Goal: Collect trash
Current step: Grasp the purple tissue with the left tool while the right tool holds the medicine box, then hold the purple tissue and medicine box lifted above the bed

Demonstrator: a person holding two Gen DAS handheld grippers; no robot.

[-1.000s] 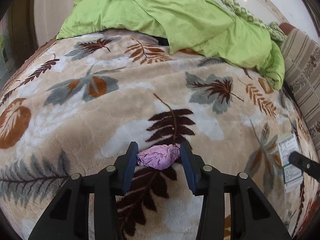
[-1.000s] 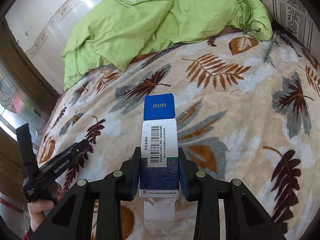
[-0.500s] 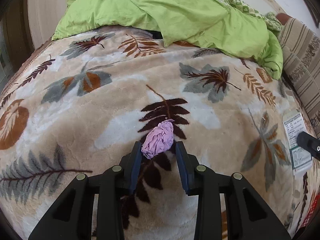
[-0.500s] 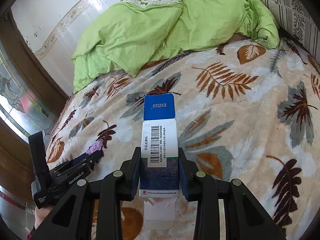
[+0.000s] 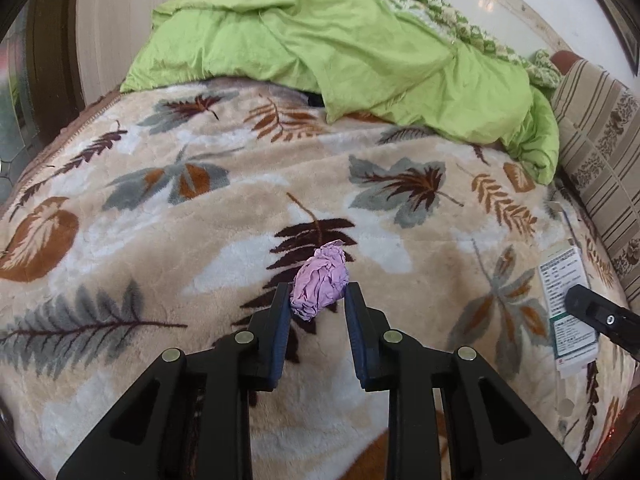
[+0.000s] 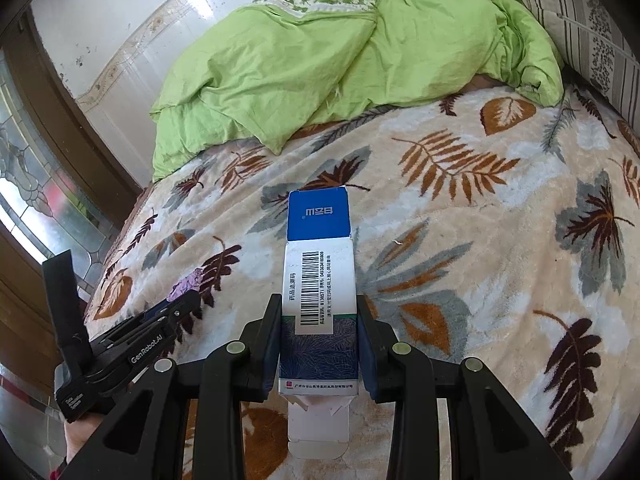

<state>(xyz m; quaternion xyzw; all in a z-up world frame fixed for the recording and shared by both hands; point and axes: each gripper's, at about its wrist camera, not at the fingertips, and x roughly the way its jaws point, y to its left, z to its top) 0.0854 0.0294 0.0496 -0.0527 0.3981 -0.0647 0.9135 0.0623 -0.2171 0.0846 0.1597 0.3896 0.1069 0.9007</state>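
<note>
A crumpled purple paper wad is clamped in the left tongs above the plush leaf-patterned blanket. Right of it, a flattened cardboard medicine box is gripped by the right tongs, its long axis pointed away toward the rumpled green duvet.

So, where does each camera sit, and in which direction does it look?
Left wrist: on the left gripper, looking down along its fingers over the blanket toward the green quilt; its fingers grip a purple paper ball.
Right wrist: on the right gripper, same direction; its fingers grip a box; a hand shows low left.
Shared: blanket, quilt, paper ball, box, and each view shows the other gripper.
</note>
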